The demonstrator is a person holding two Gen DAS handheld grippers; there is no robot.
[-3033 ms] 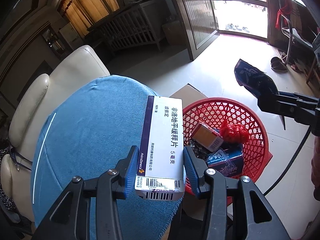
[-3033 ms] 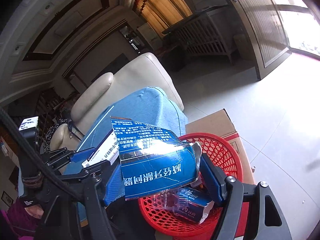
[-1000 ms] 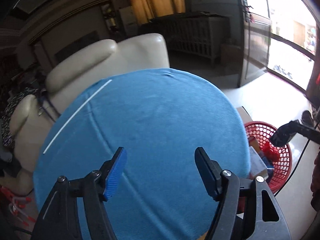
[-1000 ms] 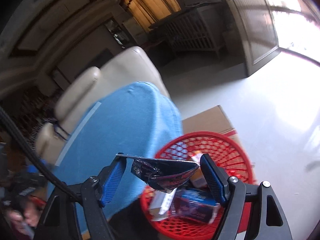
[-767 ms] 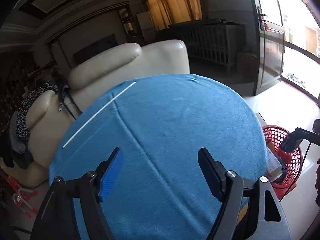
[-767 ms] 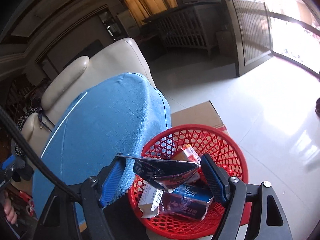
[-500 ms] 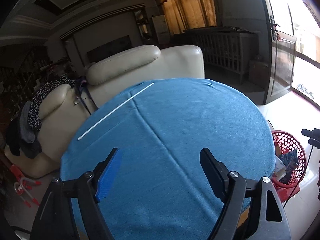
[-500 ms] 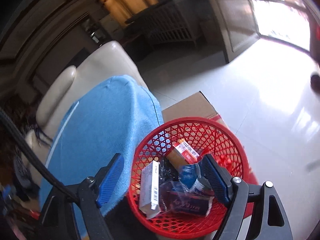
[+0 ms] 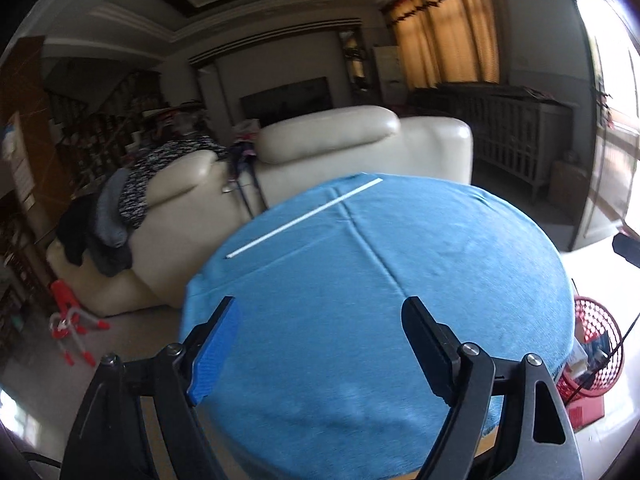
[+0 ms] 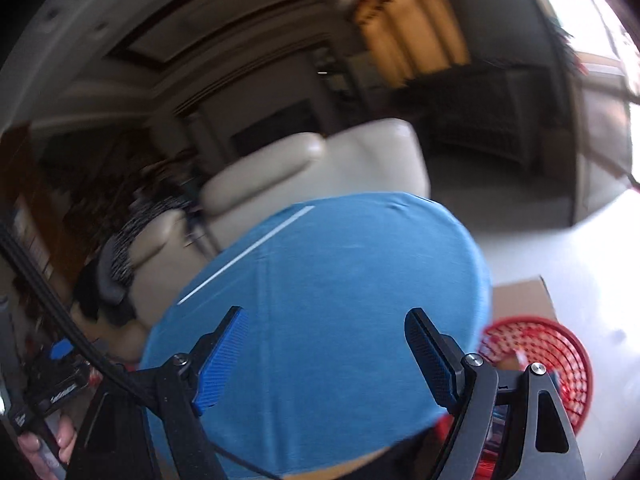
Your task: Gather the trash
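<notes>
Both claws, left claw (image 9: 320,352) and right claw (image 10: 326,354), gape wide and empty over the bare blue tabletop (image 9: 400,280); trash sits in the red basket (image 10: 560,360). Collecting looks finished; next, check for leftovers.

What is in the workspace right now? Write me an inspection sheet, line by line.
Surface: round table under a blue cloth, a white strip near its far edge.
Job's things: red basket on the floor beside the table, packaging inside.
Clutter: nothing seen on the cloth.
Grippers: left gripper and right gripper open, nothing between the jaws.
Cables: black cable at left.
Surroundings: cream sofa, clothes over it; cardboard box.
</notes>
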